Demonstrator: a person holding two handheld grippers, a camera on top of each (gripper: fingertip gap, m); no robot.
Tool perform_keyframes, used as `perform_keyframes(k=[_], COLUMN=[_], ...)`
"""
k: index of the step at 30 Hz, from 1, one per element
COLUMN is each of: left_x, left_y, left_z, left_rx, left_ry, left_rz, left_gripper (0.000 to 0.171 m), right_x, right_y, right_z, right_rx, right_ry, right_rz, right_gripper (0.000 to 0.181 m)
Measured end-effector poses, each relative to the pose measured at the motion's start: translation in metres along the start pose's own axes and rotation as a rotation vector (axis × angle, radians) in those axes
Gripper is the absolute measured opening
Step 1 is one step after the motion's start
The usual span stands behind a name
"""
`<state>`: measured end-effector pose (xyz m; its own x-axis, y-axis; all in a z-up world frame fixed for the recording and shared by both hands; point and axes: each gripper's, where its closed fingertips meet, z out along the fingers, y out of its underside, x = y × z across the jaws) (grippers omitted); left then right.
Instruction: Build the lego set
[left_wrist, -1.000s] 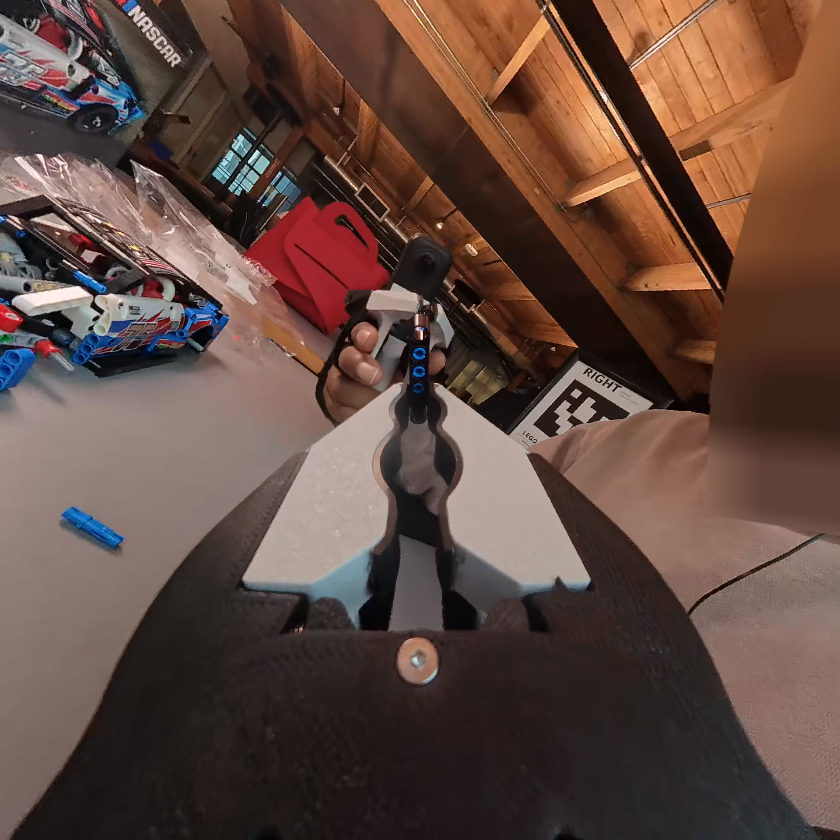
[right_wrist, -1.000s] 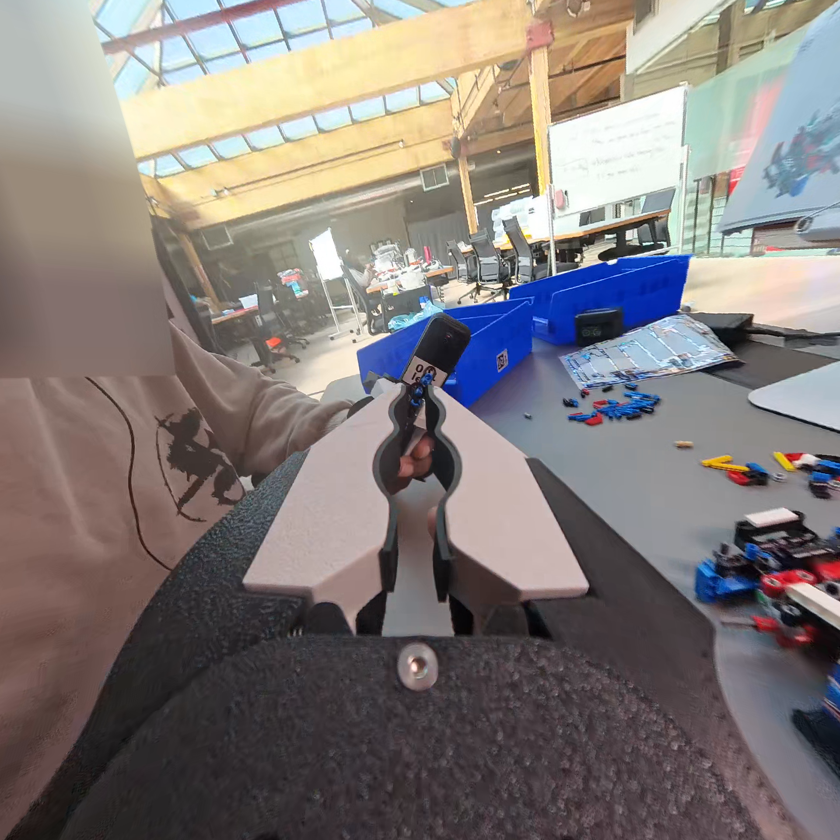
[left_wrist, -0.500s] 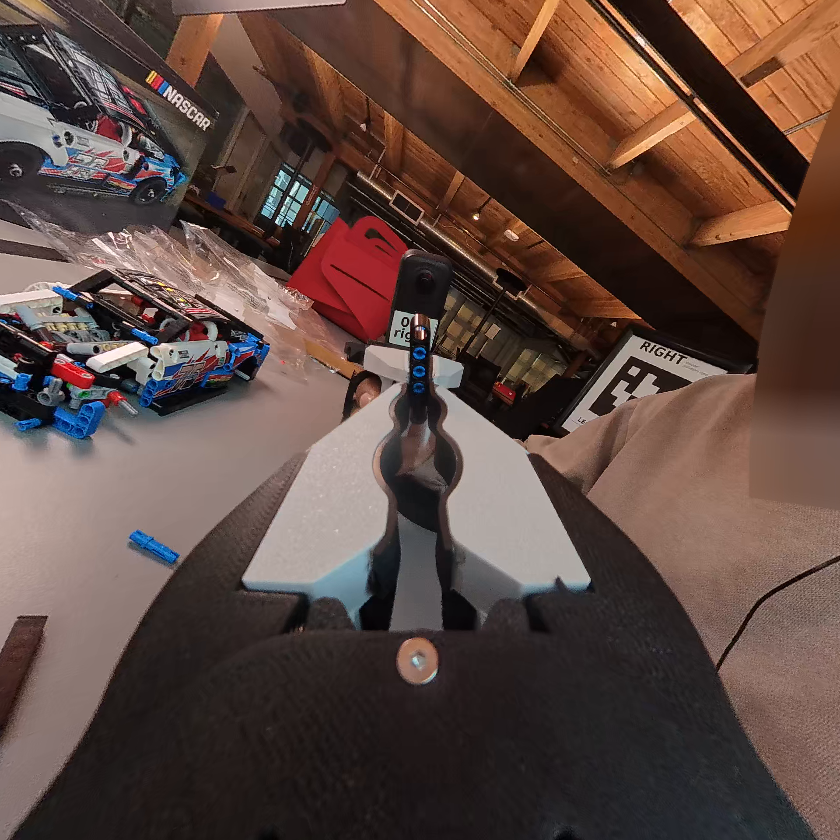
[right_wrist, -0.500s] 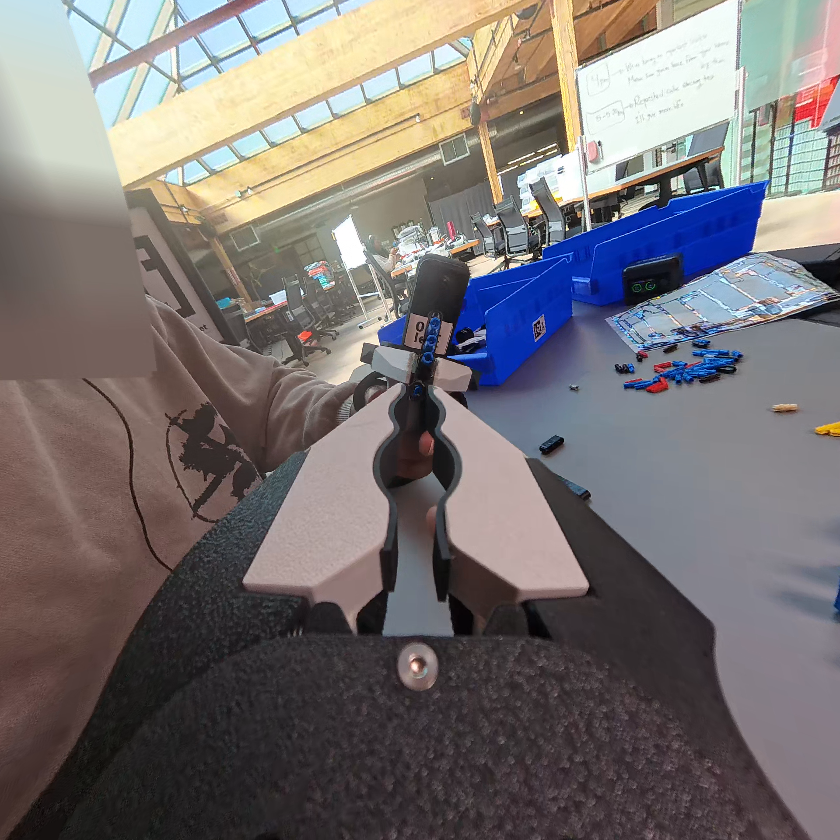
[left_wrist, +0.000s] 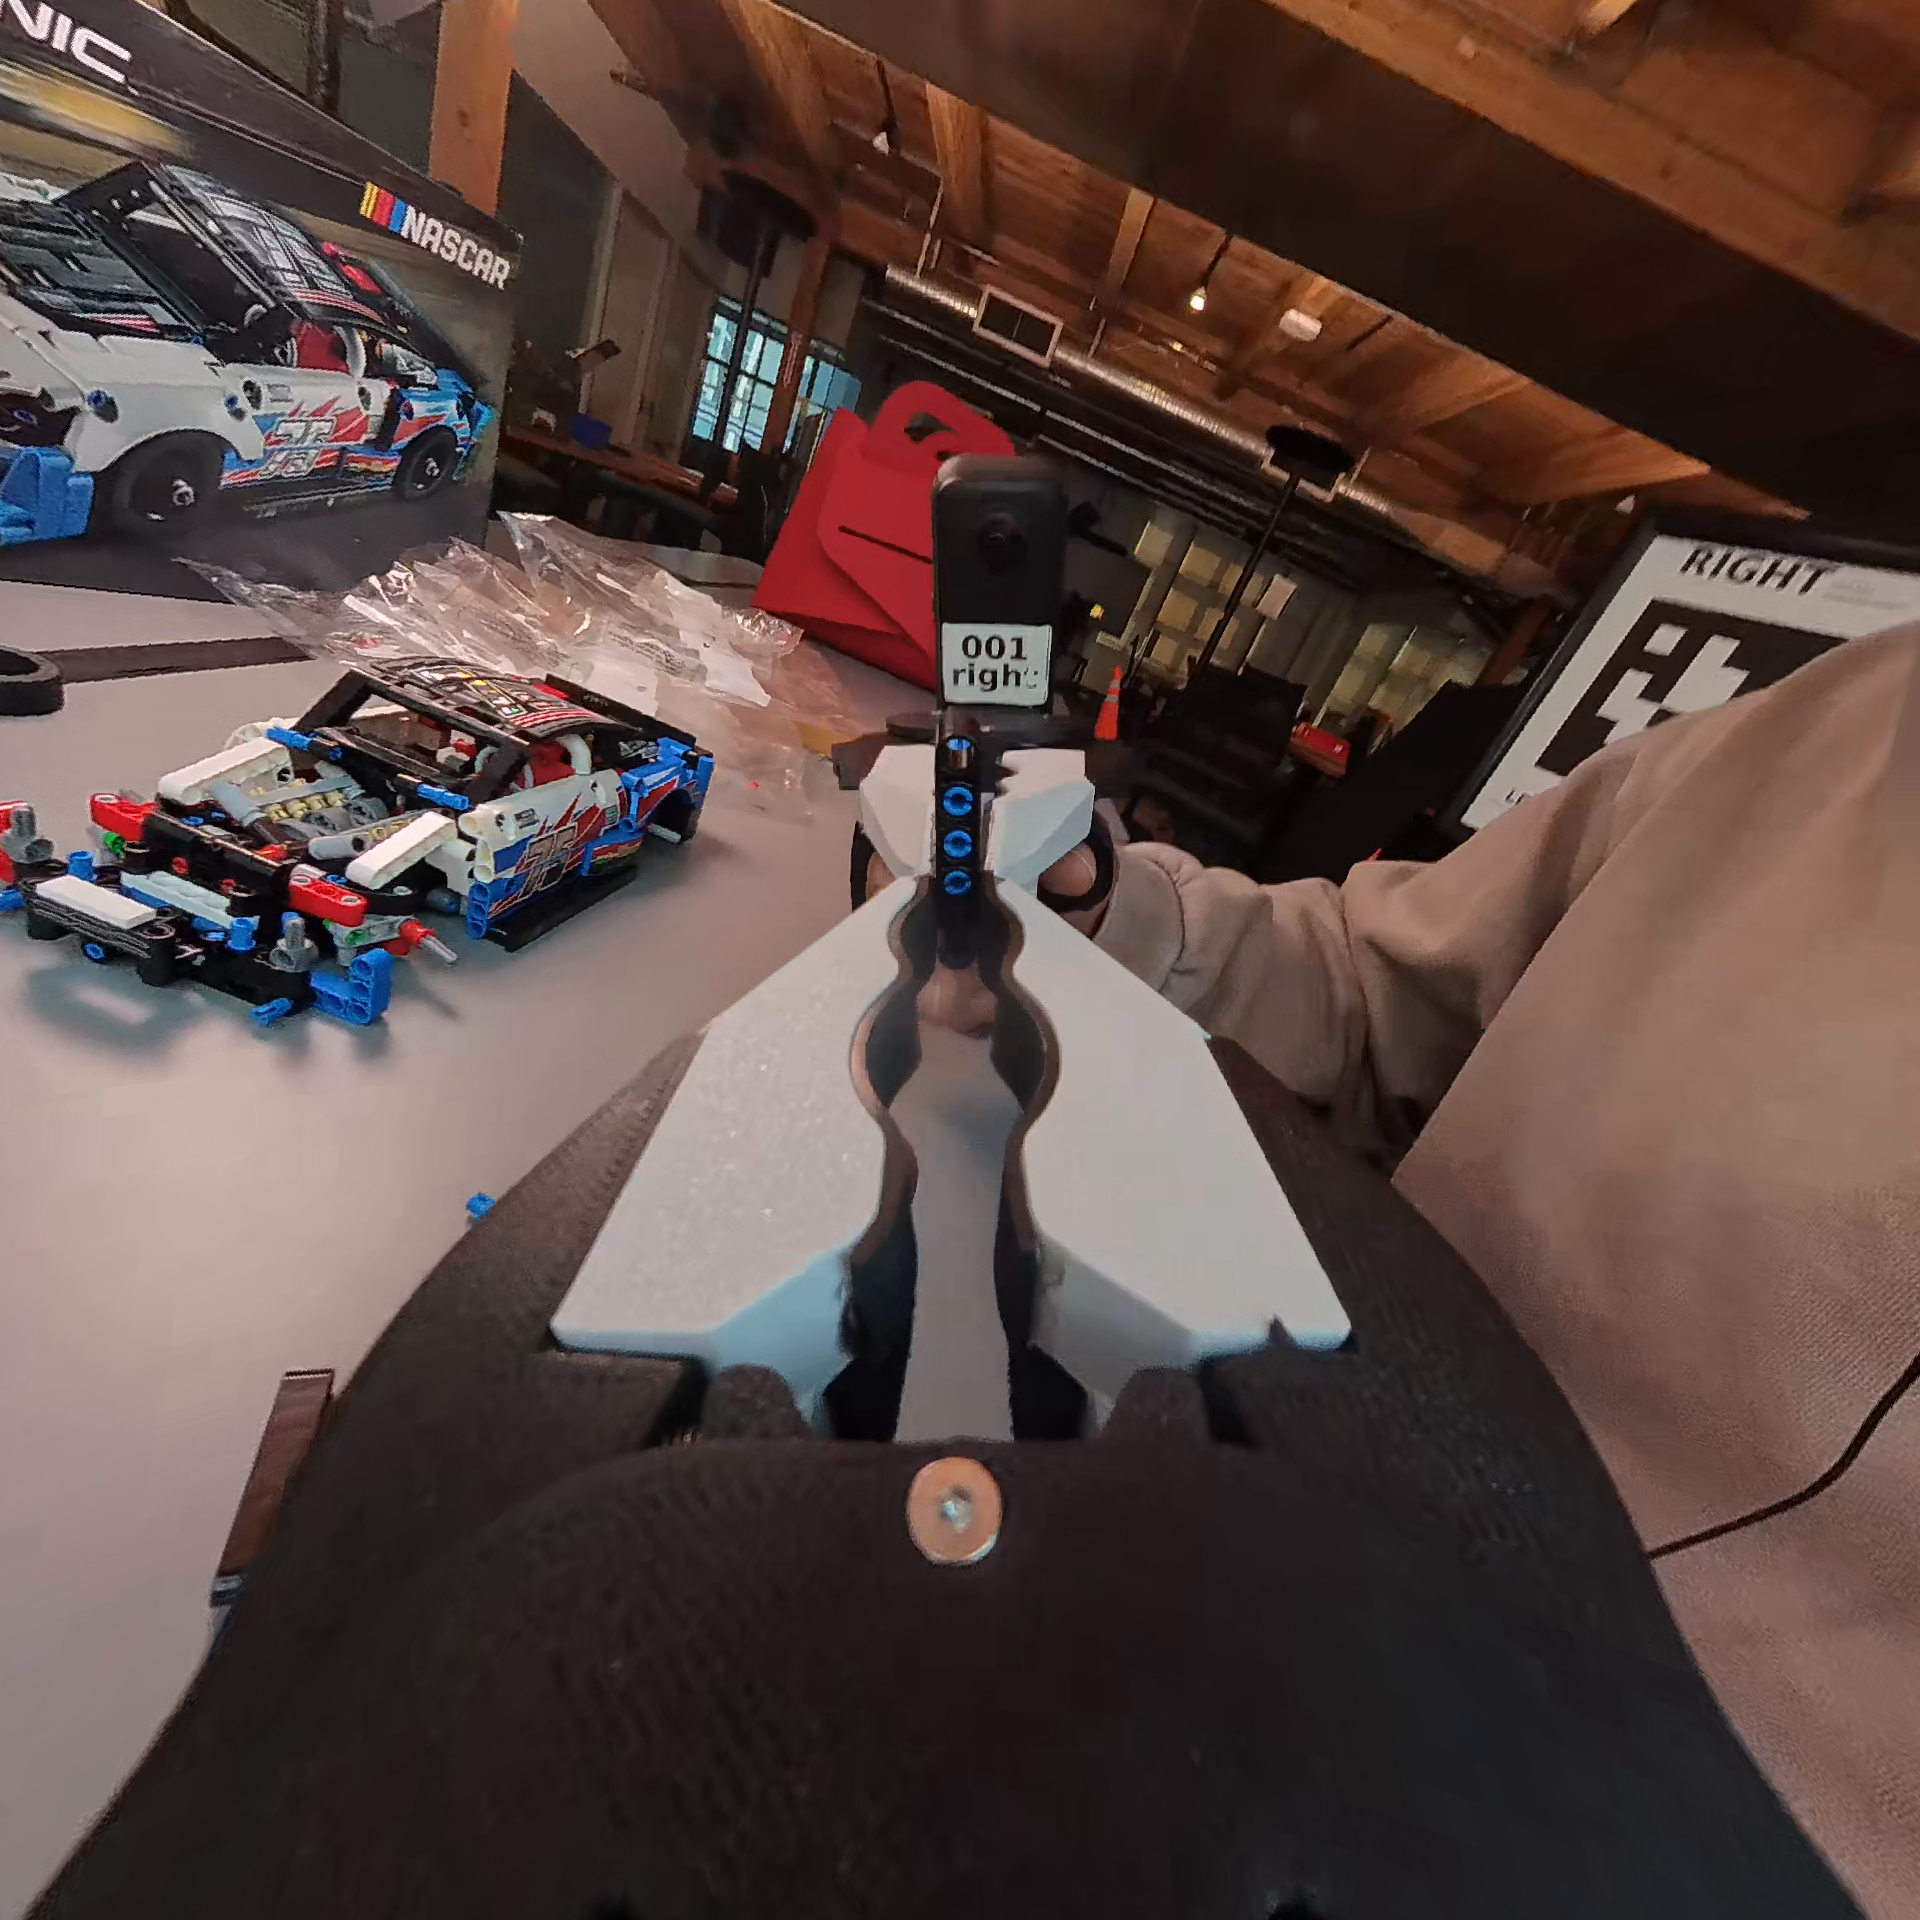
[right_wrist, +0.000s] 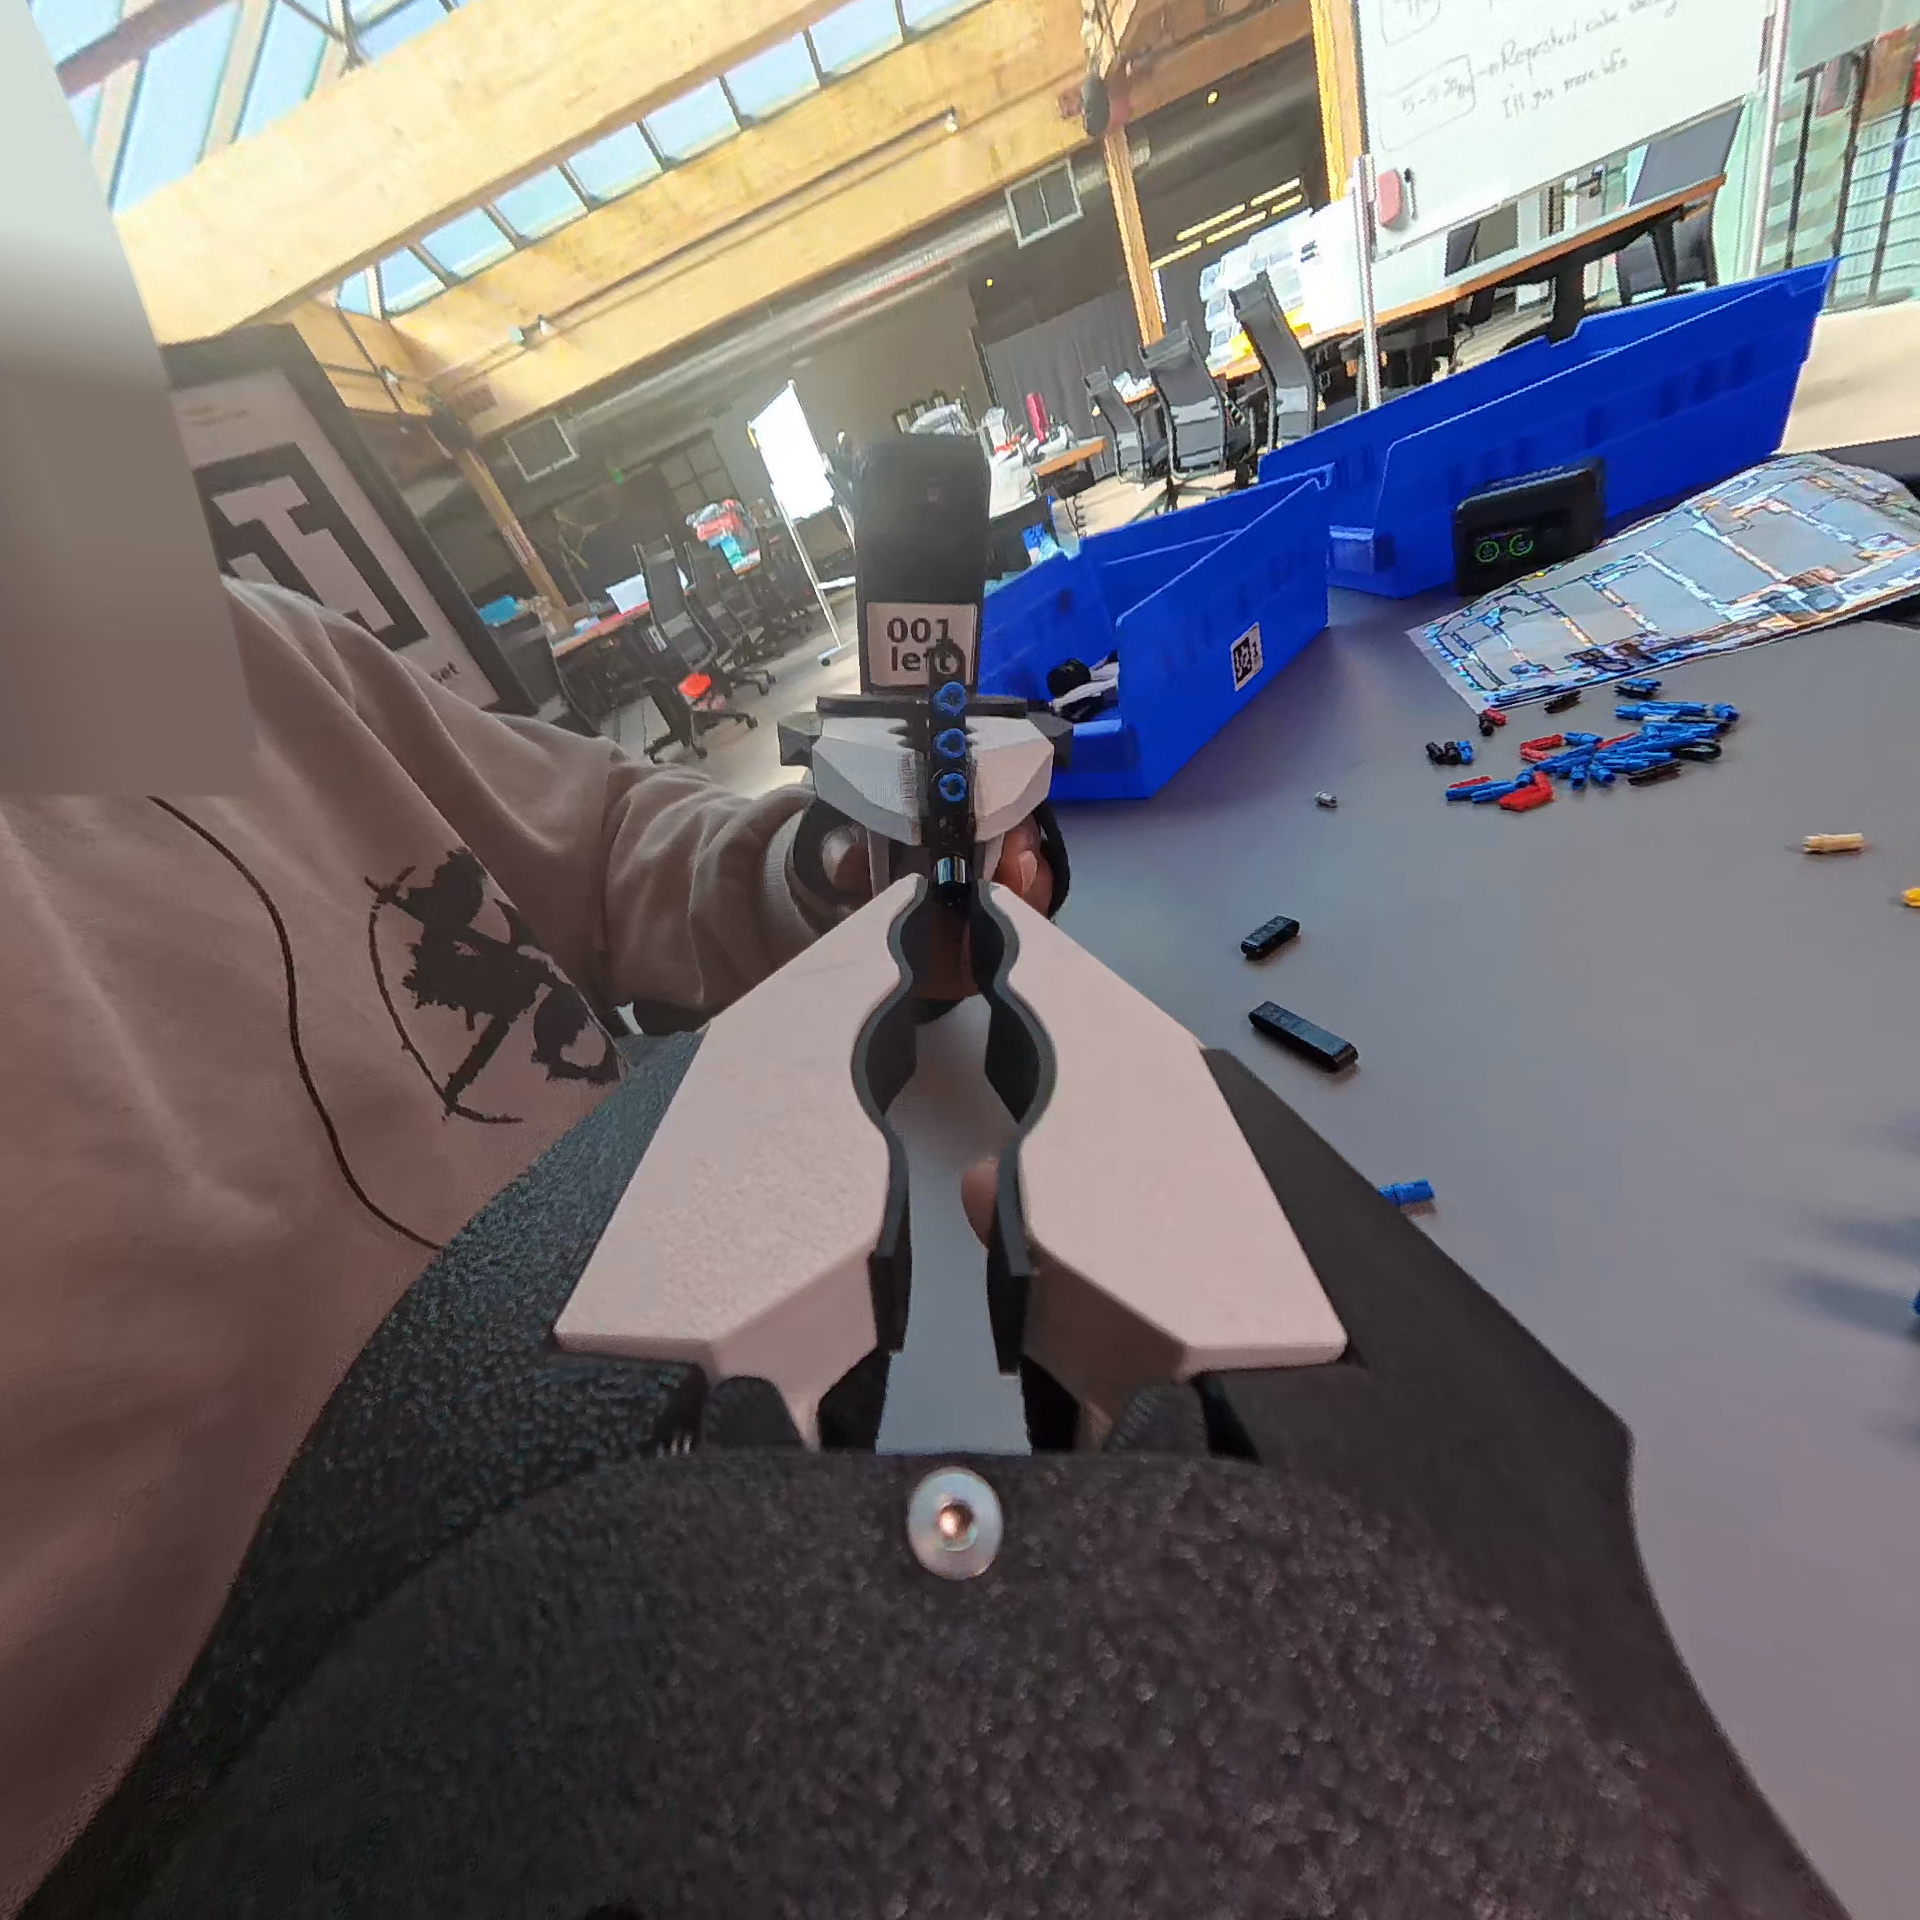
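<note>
Centre frame, the left gripper (left_wrist: 954, 914) and right gripper (right_wrist: 948, 902), both pinched nearly closed, share a black beam with blue pins (left_wrist: 954, 831) above the table, the part-built car (left_wrist: 416, 800) sitting left; uneven squeezing could drop it.

A red folded bag with handle cut-outs (left_wrist: 883, 566) is seen standing at the far edge of the grey table (left_wrist: 208, 1195), behind crumpled clear plastic wrapping (left_wrist: 582, 613). A framed black-and-white marker board (left_wrist: 1714, 665) is propped behind the beige sleeve. Over on the other side, 2 blue plastic storage bins (right_wrist: 1205, 623) are lined up along the table's far edge, and a small black device with green lights (right_wrist: 1522, 520) is set against the farther bin. A whiteboard (right_wrist: 1548, 94) is mounted beyond.
</note>
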<state>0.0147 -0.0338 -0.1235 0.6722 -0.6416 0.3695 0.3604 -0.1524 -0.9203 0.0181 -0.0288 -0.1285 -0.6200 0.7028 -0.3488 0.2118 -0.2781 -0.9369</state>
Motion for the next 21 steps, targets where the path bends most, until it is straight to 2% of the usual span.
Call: perform_keyframes(k=[7,10,13,21], left_x=[0.004,0.007,0.011,0.019], left_y=[0.020,0.021,0.030,0.018], left_z=[0.003,0.005,0.007,0.012], left_rx=[-0.190,-0.184,-0.238,-0.124], left_ry=[-0.068,-0.059,-0.034,-0.008], left_rz=[0.252,0.260,0.293,0.241], left_gripper=[0.006,0.006,0.006,0.006], right_x=[-0.001,-0.005,-0.008,-0.016], right_y=[0.021,0.023,0.030,0.035], right_z=[-0.006,-0.008,-0.010,-0.001], right_rx=[-0.200,-0.231,-0.270,-0.228], right_ry=[0.044,0.036,0.015,-0.041], right_rz=[-0.167,-0.209,-0.220,-0.144], right_gripper=[0.004,0.004,0.004,0.004])
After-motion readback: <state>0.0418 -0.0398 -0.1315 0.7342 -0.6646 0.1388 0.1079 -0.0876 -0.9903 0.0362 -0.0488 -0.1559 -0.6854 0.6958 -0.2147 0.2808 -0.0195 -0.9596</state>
